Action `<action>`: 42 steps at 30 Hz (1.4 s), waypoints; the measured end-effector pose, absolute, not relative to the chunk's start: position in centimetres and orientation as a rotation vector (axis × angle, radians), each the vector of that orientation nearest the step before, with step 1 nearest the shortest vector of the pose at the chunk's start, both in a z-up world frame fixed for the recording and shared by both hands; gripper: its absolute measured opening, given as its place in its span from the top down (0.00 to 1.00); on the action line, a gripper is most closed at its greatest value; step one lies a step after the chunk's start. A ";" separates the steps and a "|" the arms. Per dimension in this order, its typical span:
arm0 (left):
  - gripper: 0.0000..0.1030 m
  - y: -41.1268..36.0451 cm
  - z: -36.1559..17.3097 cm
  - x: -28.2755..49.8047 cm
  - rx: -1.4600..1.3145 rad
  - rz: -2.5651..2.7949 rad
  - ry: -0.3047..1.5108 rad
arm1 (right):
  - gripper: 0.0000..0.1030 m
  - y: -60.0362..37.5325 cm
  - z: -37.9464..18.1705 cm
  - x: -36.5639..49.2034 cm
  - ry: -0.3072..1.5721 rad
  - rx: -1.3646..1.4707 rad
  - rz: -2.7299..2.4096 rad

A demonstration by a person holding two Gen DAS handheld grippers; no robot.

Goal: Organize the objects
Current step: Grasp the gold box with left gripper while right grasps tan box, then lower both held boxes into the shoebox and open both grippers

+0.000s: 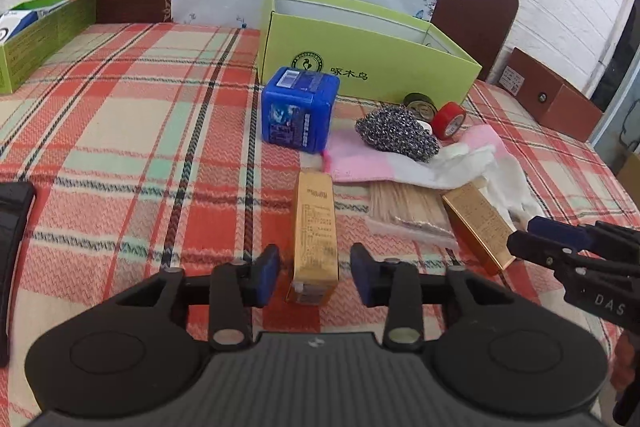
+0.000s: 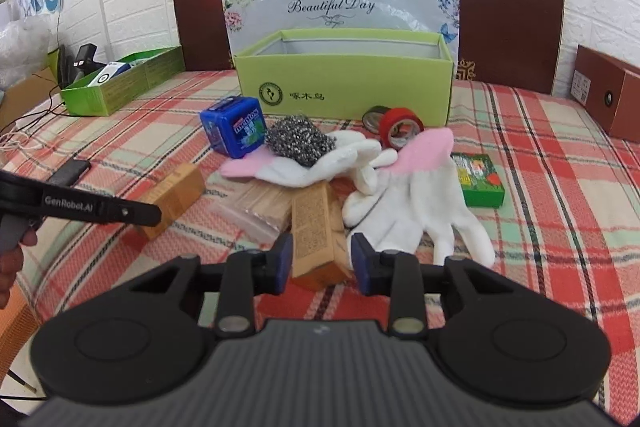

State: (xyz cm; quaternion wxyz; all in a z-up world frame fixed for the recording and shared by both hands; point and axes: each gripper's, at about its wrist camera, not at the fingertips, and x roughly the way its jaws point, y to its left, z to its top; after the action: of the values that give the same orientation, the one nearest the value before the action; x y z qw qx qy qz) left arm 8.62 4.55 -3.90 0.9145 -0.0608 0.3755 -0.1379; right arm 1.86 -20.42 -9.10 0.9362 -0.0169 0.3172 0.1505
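Left wrist view: the left gripper (image 1: 315, 277) stands spread around a gold carton (image 1: 315, 227) lying on the plaid bed cover (image 1: 120, 131), a gap showing at each pad, so nothing is pinched. In the right wrist view the right gripper (image 2: 322, 263) brackets a second gold carton (image 2: 316, 227); whether its pads press I cannot tell. Both cartons look light, stiff and a little slick, best taken across the narrow sides near mid-length. Beyond lie soft gloves (image 2: 400, 195), a springy steel scourer (image 2: 300, 141) and the open green box (image 2: 348, 83).
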 end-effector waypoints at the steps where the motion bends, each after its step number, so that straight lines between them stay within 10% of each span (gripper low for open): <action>1: 0.53 4.4 -3.8 8.9 -0.118 -0.281 0.765 | 0.65 -20.1 -9.1 2.0 0.642 -0.047 0.308; 27: 0.70 3.3 -5.1 10.9 -0.101 -0.279 0.806 | 0.68 -15.9 -12.0 4.9 0.667 -0.287 0.265; 42: 0.76 2.8 -0.3 9.1 -0.145 -0.427 0.717 | 0.70 -20.2 -7.3 2.2 0.632 0.036 0.367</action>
State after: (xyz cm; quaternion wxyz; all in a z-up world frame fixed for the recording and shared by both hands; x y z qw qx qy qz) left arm 9.12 2.80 -0.26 0.9117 -0.0706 0.3477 -0.2073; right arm 2.23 -20.17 -7.26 0.9339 0.0178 0.3088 0.1795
